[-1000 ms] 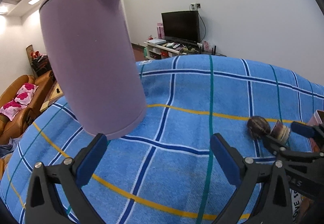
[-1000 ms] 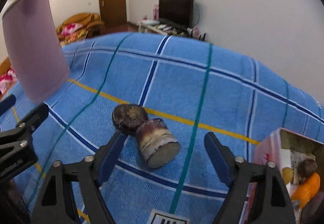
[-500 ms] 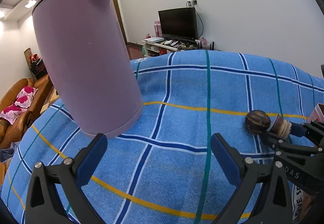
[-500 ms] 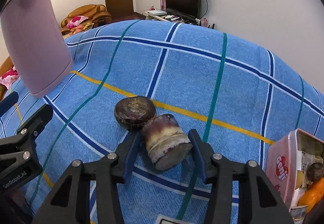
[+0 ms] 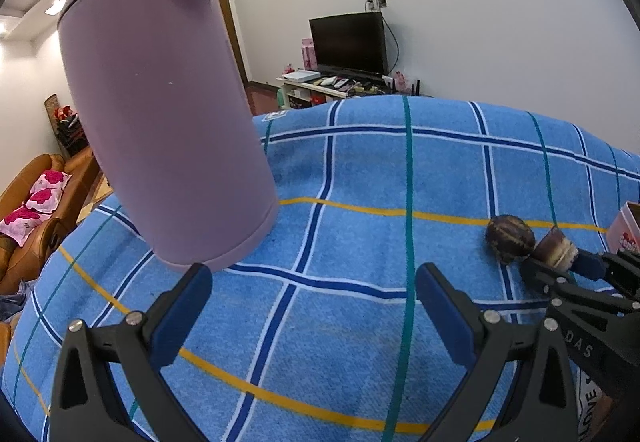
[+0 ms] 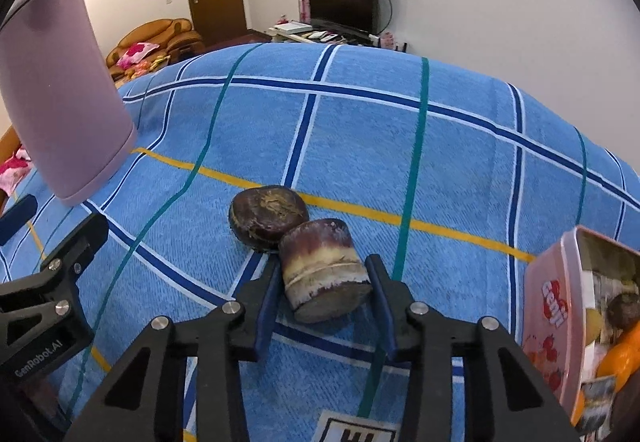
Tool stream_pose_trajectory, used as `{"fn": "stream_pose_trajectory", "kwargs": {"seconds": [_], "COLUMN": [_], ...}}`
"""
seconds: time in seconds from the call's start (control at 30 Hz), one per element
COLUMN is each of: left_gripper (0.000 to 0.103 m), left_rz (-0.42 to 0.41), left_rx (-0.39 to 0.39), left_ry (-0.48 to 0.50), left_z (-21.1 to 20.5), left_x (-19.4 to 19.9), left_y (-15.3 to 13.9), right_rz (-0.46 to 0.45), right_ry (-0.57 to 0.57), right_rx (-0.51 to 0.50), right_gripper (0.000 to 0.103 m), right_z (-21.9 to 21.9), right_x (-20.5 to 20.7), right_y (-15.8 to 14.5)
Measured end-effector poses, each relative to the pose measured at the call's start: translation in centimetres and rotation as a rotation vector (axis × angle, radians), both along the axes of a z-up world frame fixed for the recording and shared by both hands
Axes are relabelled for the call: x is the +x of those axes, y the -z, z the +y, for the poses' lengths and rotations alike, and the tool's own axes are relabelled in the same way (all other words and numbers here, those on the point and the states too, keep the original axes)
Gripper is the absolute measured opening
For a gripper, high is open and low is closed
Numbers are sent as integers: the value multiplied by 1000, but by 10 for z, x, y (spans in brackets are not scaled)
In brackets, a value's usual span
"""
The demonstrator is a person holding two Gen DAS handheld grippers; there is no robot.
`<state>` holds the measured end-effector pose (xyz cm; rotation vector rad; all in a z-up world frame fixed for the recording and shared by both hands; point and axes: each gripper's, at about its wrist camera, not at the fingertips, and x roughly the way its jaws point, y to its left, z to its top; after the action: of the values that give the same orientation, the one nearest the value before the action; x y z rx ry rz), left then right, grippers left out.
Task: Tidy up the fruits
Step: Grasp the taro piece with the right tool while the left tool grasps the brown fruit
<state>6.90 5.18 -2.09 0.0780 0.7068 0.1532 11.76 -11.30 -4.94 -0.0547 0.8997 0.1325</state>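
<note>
Your right gripper point(image 6: 324, 278) went from wide open around the cane piece point(image 6: 325, 269) to closed on it, both pads pressing its sides. You pushed it forward along the cloth point(image 6: 360, 138) as it narrowed. Your left gripper point(image 5: 314, 296) drifted slightly, so the jug point(image 5: 160, 114) sat a little differently in its view.

Bench point(image 6: 460, 162) under blue checked cloth point(image 5: 360, 322). On cloth: purple jug point(image 5: 160, 114) upright at left; dark round fruit point(image 6: 267, 217) touching cut cane piece point(image 6: 324, 276) mid-surface; pink box point(image 6: 560, 306) at right edge, well apart from jug.
</note>
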Motion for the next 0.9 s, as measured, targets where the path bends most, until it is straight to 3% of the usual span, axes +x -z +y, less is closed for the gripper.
{"fn": "stream_pose_trajectory", "kwargs": {"seconds": [0.2, 0.57, 0.83, 0.9], "left_gripper": [103, 102, 81, 80], "left_rz": [9, 38, 112, 128], "left_rx": [-26, -92, -124, -146], "left_ry": [47, 180, 311, 343], "left_z": [-3, -29, -64, -71], "left_x": [0, 7, 38, 44], "left_y": [1, -3, -12, -11], "right_rz": [-57, -138, -100, -94], "right_ry": [64, 143, 187, 207], "right_rx": [59, 58, 83, 84], "right_gripper": [42, 42, 42, 42], "right_z": [-15, -32, -48, -55], "right_x": [-13, -33, -28, -29], "right_y": [-9, -23, -17, -17]}}
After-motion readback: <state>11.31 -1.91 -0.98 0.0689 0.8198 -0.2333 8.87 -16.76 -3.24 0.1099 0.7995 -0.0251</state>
